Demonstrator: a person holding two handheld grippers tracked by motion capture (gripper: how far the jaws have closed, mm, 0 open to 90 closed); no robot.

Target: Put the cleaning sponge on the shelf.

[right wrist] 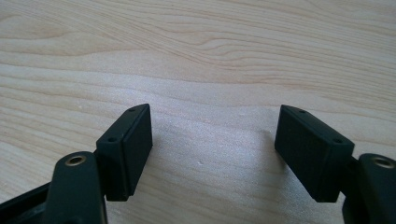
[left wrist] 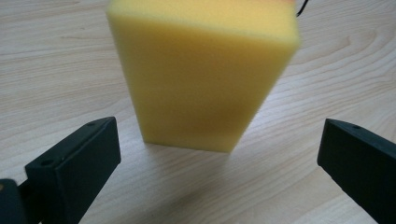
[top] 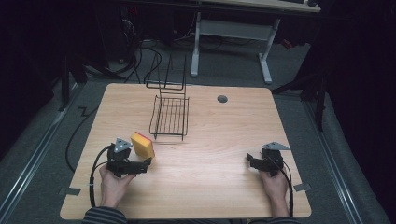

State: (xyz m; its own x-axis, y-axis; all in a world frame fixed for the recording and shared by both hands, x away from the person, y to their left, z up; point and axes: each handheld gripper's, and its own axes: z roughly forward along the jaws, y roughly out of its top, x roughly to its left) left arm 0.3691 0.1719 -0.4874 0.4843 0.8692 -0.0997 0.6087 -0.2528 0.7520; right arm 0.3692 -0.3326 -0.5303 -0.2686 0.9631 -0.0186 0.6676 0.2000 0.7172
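Sponge [top: 143,144], yellow with a red-pink top layer, stands on edge on the wooden desk [top: 210,140] in the lower left of the high view, just below and left of the black wire rack [top: 170,116]. The left tool [top: 148,162] sits just beneath the sponge there, held by the person's left hand [top: 113,183], which comes in from the bottom edge of the frame. In the left gripper view the sponge [left wrist: 205,74] rises through the upper middle of the frame, its yellow face turned to the camera, while the two black jaws stand wide apart at the lower left and lower right corners. The sponge sits beyond their tips, and neither jaw touches it; bare wood shows between them.

At the lower right of the high view the right tool [top: 250,161] rests low over the desk, held by the right hand [top: 274,183], well apart from the sponge and the rack. In the right gripper view its jaws are spread as well, one at the lower left and one at the lower right, with bare wood grain [right wrist: 210,70] between and beyond them.

The wire rack stands in the upper middle of the high view, its tall back frame toward the far edge of the desk. A small round grommet [top: 222,99] lies to its right.
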